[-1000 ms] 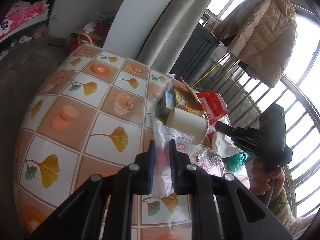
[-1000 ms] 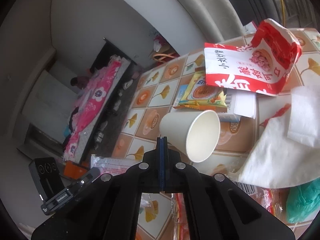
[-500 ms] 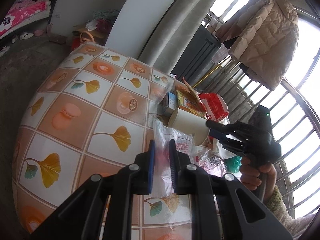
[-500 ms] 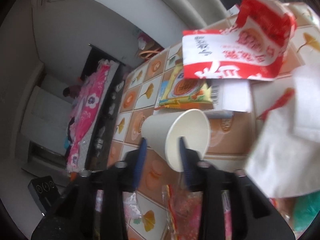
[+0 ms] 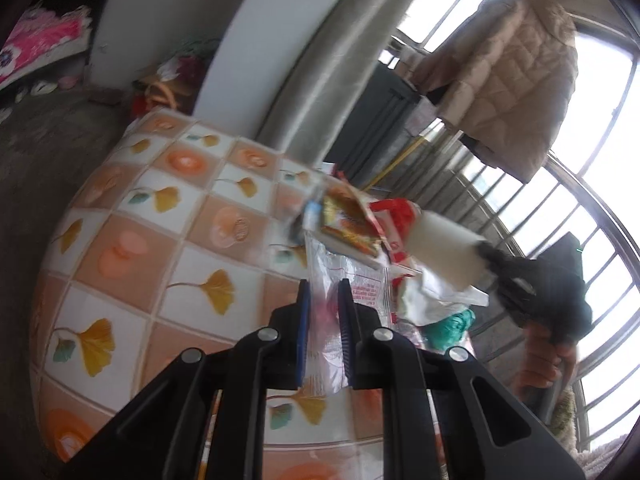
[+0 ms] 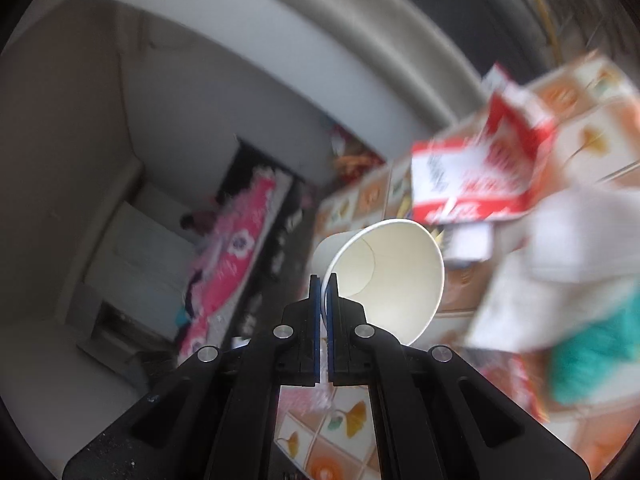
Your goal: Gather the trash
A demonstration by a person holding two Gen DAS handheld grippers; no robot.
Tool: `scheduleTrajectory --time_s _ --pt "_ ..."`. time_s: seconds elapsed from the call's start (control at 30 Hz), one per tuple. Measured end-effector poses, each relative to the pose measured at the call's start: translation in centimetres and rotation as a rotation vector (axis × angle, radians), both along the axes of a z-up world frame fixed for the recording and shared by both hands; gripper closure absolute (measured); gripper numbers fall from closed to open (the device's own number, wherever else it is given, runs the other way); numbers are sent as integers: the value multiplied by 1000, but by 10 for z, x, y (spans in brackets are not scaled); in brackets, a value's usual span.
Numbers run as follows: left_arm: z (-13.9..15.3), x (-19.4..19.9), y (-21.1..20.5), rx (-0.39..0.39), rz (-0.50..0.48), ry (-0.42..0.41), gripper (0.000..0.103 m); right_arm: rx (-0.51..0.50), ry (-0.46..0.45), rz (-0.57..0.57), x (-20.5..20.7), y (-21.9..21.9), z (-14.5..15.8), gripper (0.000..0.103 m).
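My right gripper (image 6: 324, 280) is shut on the rim of a white paper cup (image 6: 394, 268) and holds it on its side, lifted above the table. The cup (image 5: 442, 250) and right gripper (image 5: 494, 264) also show in the left wrist view, at the right. My left gripper (image 5: 324, 296) holds a clear plastic bag (image 5: 340, 280) between its pads, low over the table. A red and white snack bag (image 6: 476, 168), a yellow wrapper (image 5: 348, 220), white paper (image 6: 520, 276) and a teal bag (image 6: 596, 352) lie in the pile.
The round table (image 5: 132, 240) has an orange and white tile pattern with leaves. A curtain and pillar (image 5: 320, 60) stand behind it. A beige jacket (image 5: 508, 80) hangs on the window bars at right. A pink bed (image 6: 236, 248) is farther back.
The right gripper opened around the cup's rim, then shut on it and lifted the cup off the table. The left gripper kept its hold on the plastic bag.
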State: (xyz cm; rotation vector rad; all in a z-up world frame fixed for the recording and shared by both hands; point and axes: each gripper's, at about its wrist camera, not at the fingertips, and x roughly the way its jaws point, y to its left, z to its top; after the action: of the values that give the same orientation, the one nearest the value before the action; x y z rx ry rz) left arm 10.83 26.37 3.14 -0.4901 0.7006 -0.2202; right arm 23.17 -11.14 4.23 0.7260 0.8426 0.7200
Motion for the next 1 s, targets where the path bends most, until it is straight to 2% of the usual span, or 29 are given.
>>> scheduleTrajectory --time_s 0.13,0.27,0.33,0.43,0.53,0.63,0.73,0.77,0.87,1.0 --pt "9 14 -35 -16 -101 -22 90 -27 -75 -170 -53 -80 30 102" --pt "24 37 -91 -29 -255 -50 90 -129 -69 -449 -127 -177 42 102" --pt "33 48 -131 -15 -361 -72 90 -150 -21 -573 -160 -218 38 102" --pt "42 61 -193 45 -493 -102 90 -184 86 -779 -213 -275 21 102" --pt "41 72 -249 87 -601 -92 90 -186 219 -947 -259 -319 -8 102" --pt "37 79 -324 122 -745 -69 90 -210 345 -1030 -278 -344 -41 102" --pt "29 79 -387 166 -859 -50 90 -206 420 -1058 -286 -357 -65 102" --pt "24 78 -421 192 -915 -41 90 -205 449 -1064 -285 -363 -75 102" --pt "4 74 -490 254 -1004 3 89 -204 513 -1074 -280 -382 -101 102" --pt "-32 69 -586 390 -1075 48 88 -190 586 -1077 -270 -409 -133 101"
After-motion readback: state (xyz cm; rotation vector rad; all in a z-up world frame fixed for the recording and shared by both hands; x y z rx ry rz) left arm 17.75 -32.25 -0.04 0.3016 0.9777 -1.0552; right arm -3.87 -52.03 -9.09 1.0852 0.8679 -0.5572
